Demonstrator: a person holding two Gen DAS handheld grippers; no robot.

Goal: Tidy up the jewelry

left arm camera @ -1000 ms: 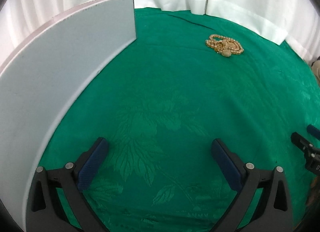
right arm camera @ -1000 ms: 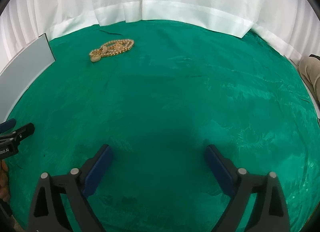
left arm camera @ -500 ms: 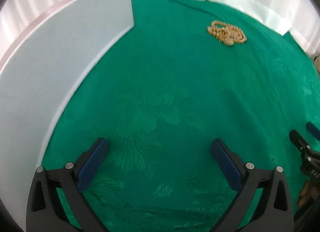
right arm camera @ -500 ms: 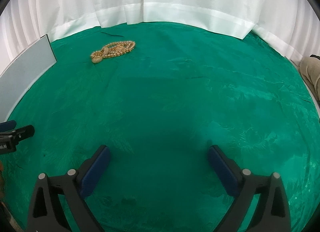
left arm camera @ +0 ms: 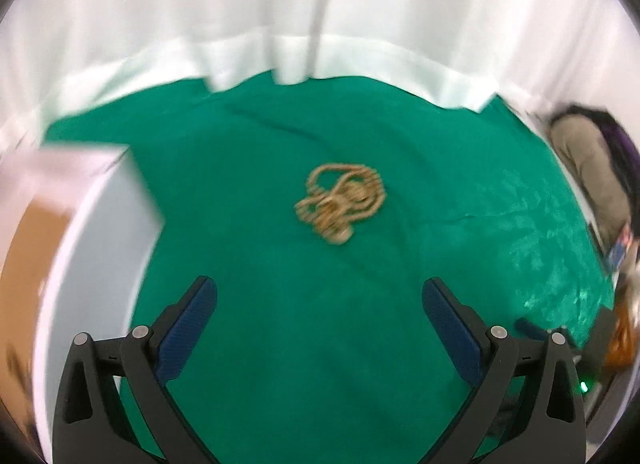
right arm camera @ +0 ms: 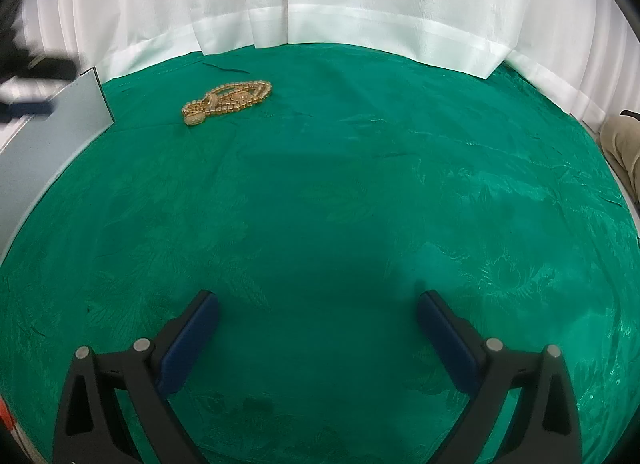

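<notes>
Blue pads spread wide on my left gripper (left arm camera: 320,300), nothing between them; gold necklace (left arm camera: 340,201) lies bunched on the green cloth (left arm camera: 280,344) ahead, apart from the fingers (view blurred). My right gripper (right arm camera: 318,304) also gapes empty, necklace (right arm camera: 228,101) well off far-left, near the pale box (right arm camera: 44,143)

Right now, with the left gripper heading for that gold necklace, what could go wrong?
1. The gold necklace lies in a tangled heap, so the open left gripper might catch only one loop and drag the rest.
2. The green cloth is wrinkled; low jaws could pinch fabric.
3. The white box stands close on the left, risking a bump.
</notes>
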